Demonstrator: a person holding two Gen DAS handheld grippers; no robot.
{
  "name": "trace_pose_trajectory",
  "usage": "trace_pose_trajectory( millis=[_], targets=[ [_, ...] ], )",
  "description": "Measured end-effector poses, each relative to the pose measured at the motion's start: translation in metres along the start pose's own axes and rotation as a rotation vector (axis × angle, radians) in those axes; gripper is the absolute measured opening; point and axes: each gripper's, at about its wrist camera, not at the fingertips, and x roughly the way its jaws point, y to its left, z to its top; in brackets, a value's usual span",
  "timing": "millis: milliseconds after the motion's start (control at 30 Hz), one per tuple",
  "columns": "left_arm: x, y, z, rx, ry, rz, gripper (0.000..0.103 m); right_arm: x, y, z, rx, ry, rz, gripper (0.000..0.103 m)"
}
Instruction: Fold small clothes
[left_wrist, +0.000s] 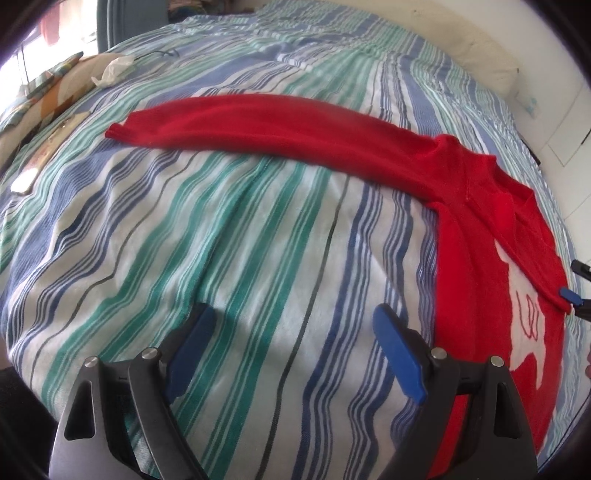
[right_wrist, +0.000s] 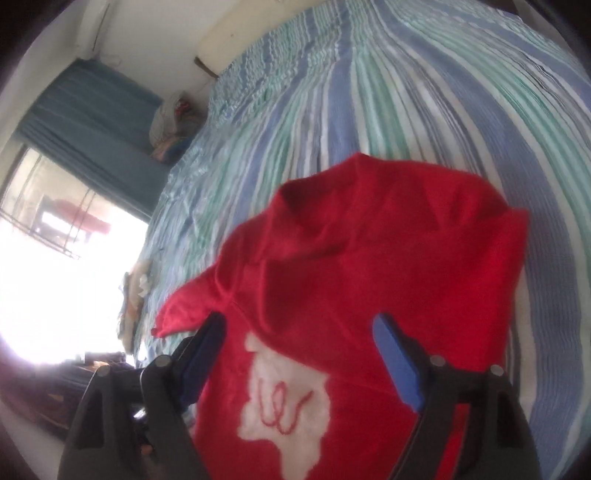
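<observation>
A small red sweater (left_wrist: 491, 236) with a white patch on its front lies on the striped bedspread (left_wrist: 229, 229). One long sleeve (left_wrist: 258, 122) stretches out flat to the left. My left gripper (left_wrist: 295, 332) is open and empty, above the bedspread just left of the sweater's body. My right gripper (right_wrist: 299, 347) is open over the sweater (right_wrist: 369, 258), above the white patch (right_wrist: 284, 402); its blue tip shows at the right edge of the left wrist view (left_wrist: 570, 295). In the right wrist view the sweater's far part is bunched up.
A pillow with a crumpled white cloth (left_wrist: 114, 68) and flat items lie at the bed's far left. A white bolster (left_wrist: 487, 55) lies along the far edge. A bright window (right_wrist: 55, 266), blue curtain (right_wrist: 96, 122) and a bag (right_wrist: 173, 122) stand beside the bed.
</observation>
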Motion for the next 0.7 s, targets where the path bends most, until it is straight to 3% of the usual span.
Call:
trace_pose_trajectory(
  millis=[67, 100, 167, 233, 267, 300, 367, 467, 567, 700],
  targets=[
    [0.001, -0.005, -0.003, 0.032, 0.003, 0.014, 0.089, 0.014, -0.048, -0.015, 0.049, 0.076, -0.159, 0.075],
    [0.002, -0.007, -0.005, 0.045, 0.007, 0.023, 0.089, 0.015, -0.068, -0.022, 0.061, 0.081, -0.210, 0.052],
    [0.004, -0.008, -0.008, 0.061, 0.014, 0.037, 0.090, 0.000, -0.080, -0.031, 0.030, 0.021, -0.252, 0.031],
    [0.005, -0.010, -0.008, 0.066, 0.016, 0.040, 0.091, -0.017, -0.069, -0.037, -0.011, -0.029, -0.300, 0.036],
    [0.004, -0.010, -0.008, 0.067, 0.017, 0.036, 0.092, -0.026, -0.058, -0.042, -0.046, -0.048, -0.323, 0.049],
    [0.004, -0.011, -0.007, 0.067, 0.019, 0.027, 0.092, -0.033, -0.047, -0.047, -0.088, -0.069, -0.331, 0.055],
    [0.004, -0.010, -0.006, 0.060, 0.031, -0.002, 0.093, -0.051, -0.019, -0.065, -0.179, -0.111, -0.339, 0.056],
    [0.001, -0.003, 0.002, 0.010, 0.059, -0.080, 0.094, -0.066, 0.012, -0.103, -0.253, -0.164, -0.329, 0.069],
    [0.000, 0.019, 0.028, -0.080, 0.066, -0.167, 0.094, -0.066, 0.028, -0.144, -0.252, -0.186, -0.294, 0.071],
    [0.012, 0.082, 0.080, -0.301, 0.047, -0.192, 0.096, -0.057, 0.039, -0.188, -0.209, -0.173, -0.256, 0.071]
  ],
)
